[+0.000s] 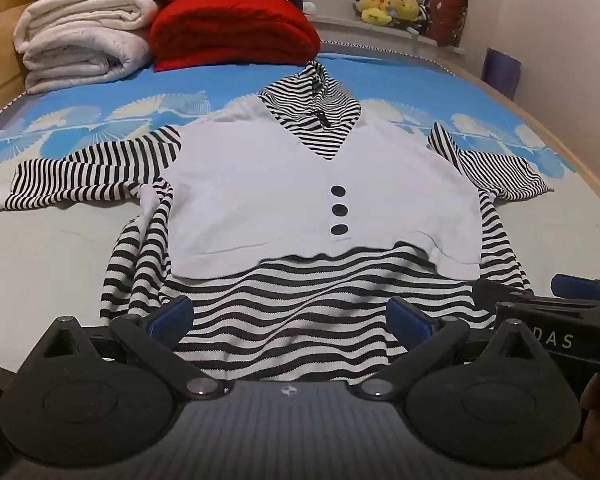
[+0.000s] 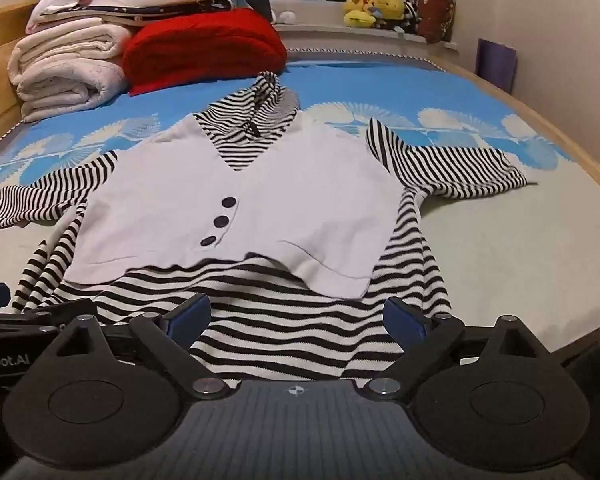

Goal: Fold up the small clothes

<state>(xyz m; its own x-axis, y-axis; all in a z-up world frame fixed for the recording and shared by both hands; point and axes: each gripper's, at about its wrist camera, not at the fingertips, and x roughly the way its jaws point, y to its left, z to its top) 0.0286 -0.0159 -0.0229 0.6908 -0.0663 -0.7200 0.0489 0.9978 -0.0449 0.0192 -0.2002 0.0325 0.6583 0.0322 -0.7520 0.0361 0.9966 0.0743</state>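
A small hooded top (image 1: 260, 184) lies face up and spread flat on the bed; it has a white vest front with three dark buttons (image 1: 339, 210), a black-and-white striped hood, sleeves and hem. It also shows in the right wrist view (image 2: 300, 188). My left gripper (image 1: 290, 320) is open and empty, just above the striped hem (image 1: 292, 320) at its near left. My right gripper (image 2: 296, 320) is open and empty above the hem's near right part (image 2: 300, 328). The right gripper's body shows at the left view's right edge (image 1: 540, 312).
The bed has a blue patterned sheet (image 1: 100, 112) and a wooden frame (image 1: 588, 184). Folded white blankets (image 1: 80, 40) and a red blanket (image 1: 232, 30) are stacked at the far left. Plush toys (image 1: 388, 6) sit on the window sill.
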